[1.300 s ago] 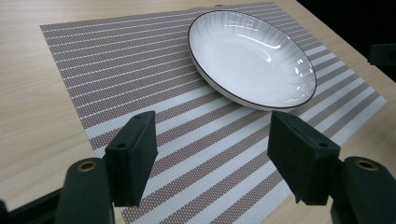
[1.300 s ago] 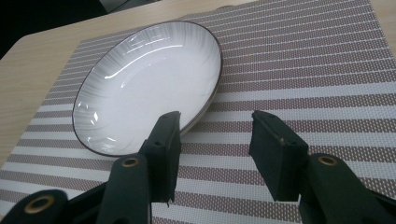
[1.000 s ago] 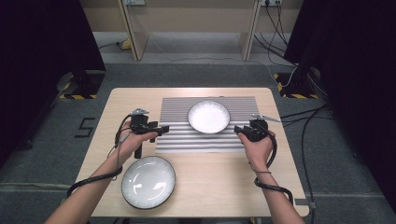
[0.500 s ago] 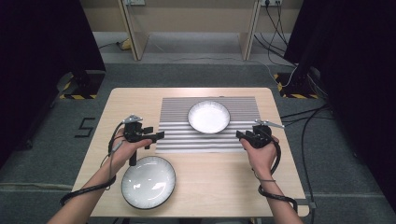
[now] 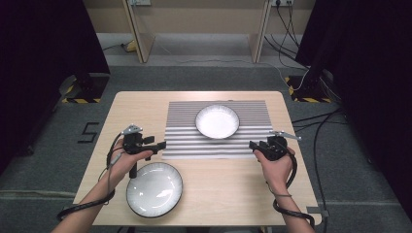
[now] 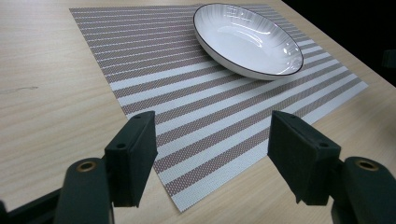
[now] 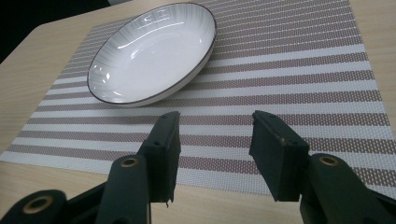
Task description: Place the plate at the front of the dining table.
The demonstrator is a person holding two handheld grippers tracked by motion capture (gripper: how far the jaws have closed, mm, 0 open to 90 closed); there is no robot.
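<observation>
On striped placemat [image 5: 252,141], empty white plate [image 5: 217,121]

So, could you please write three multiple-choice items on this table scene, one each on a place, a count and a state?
1. Where does the white plate with the thin dark rim sit?
A. on the striped placemat
B. on the floor
C. stacked on the other plate

2. How many plates are on the table?
A. one
B. two
C. four

3. How are the left tongs?
A. shut on a plate
B. shut on the placemat
C. open, holding nothing

Answers: 1 A, the placemat's stripes surround it; 2 B, the second, the near plate, lies on bare wood by the left hand; 3 C, the left gripper view shows the jaws apart over the placemat's corner.
</observation>
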